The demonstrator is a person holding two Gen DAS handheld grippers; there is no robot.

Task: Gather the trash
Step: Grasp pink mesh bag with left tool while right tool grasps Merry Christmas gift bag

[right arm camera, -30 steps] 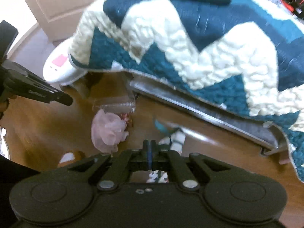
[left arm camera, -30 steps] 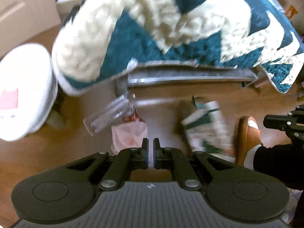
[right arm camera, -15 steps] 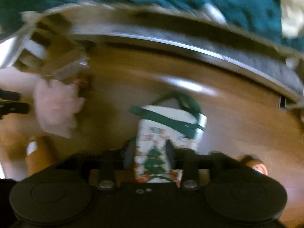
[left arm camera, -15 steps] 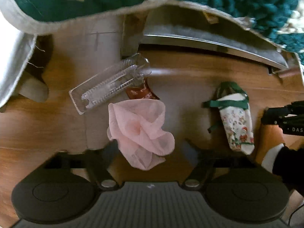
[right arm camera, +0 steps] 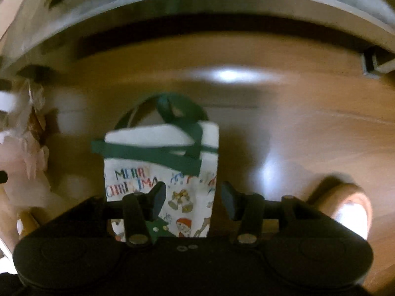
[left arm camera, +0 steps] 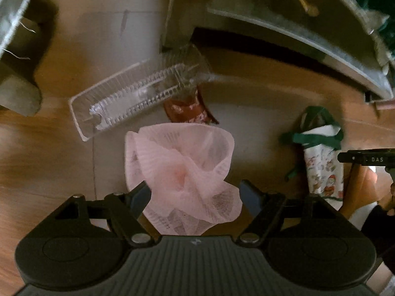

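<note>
A crumpled pink mesh wrapper (left arm camera: pixel 185 172) lies on the wooden floor between the open fingers of my left gripper (left arm camera: pixel 195 194). Beyond it lie a clear plastic tray (left arm camera: pixel 138 96) and a red wrapper (left arm camera: pixel 187 108). A small Christmas gift bag (right arm camera: pixel 160 172) with green ribbon handles lies flat on the floor; my right gripper (right arm camera: pixel 191 197) is open around its lower part. The bag also shows in the left wrist view (left arm camera: pixel 323 162), with the right gripper's tip beside it. The pink wrapper shows at the left edge of the right wrist view (right arm camera: pixel 22 172).
A bed frame rail (left arm camera: pixel 296 37) with a leg (left arm camera: pixel 180 12) runs across the back, low over the floor (right arm camera: pixel 308 128). A slippered foot (right arm camera: pixel 345 204) stands to the right of the bag. A grey object (left arm camera: pixel 17 79) is at the far left.
Both grippers have dropped from above the bed to the floor and opened. The left now straddles the pink wrapper, the right straddles the gift bag.
</note>
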